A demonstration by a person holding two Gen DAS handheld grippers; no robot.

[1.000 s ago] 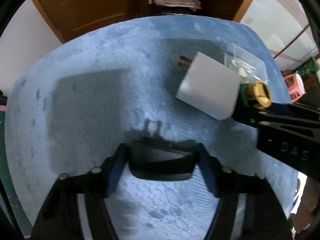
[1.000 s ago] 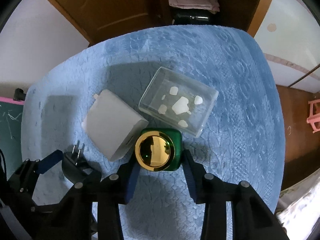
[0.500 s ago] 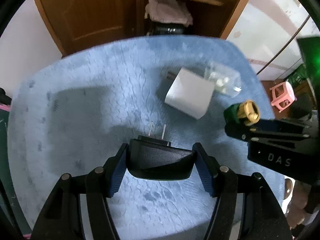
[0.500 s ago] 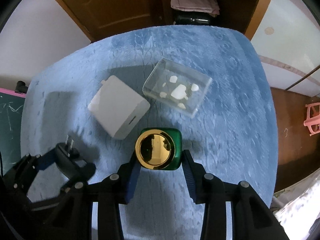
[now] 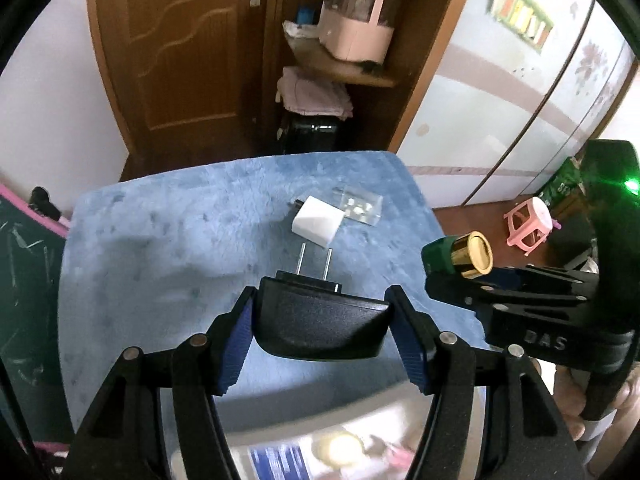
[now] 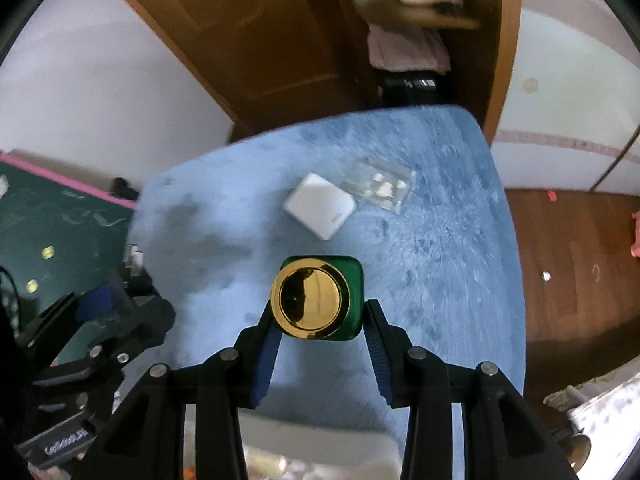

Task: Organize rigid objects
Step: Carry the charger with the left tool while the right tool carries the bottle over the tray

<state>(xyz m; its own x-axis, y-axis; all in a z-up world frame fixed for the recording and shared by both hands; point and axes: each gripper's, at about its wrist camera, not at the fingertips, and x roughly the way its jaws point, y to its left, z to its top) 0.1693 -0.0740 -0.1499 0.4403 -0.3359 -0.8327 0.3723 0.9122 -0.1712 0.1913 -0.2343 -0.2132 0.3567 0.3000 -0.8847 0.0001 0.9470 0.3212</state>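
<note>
My left gripper (image 5: 322, 304) is shut on a black plug adapter (image 5: 320, 328) with two metal prongs pointing forward, held high above the blue table. My right gripper (image 6: 318, 312) is shut on a green bottle with a gold cap (image 6: 310, 302), also lifted; it shows at the right of the left wrist view (image 5: 460, 258). On the blue cloth lie a white charger cube (image 5: 318, 226) (image 6: 320, 210) and a clear plastic box (image 5: 360, 210) (image 6: 382, 186) next to it at the far side.
The blue-covered table (image 5: 160, 240) ends near a brown door (image 5: 180, 60) and shelf. A white container (image 5: 320, 448) (image 6: 320, 452) lies blurred below both grippers at the near edge. A pink stool (image 5: 528, 224) stands on the floor at the right. A green board (image 6: 48, 232) is left.
Both grippers have risen and pulled back from the table with their objects held. The white charger and clear box look smaller and farther. A white container has come into view below.
</note>
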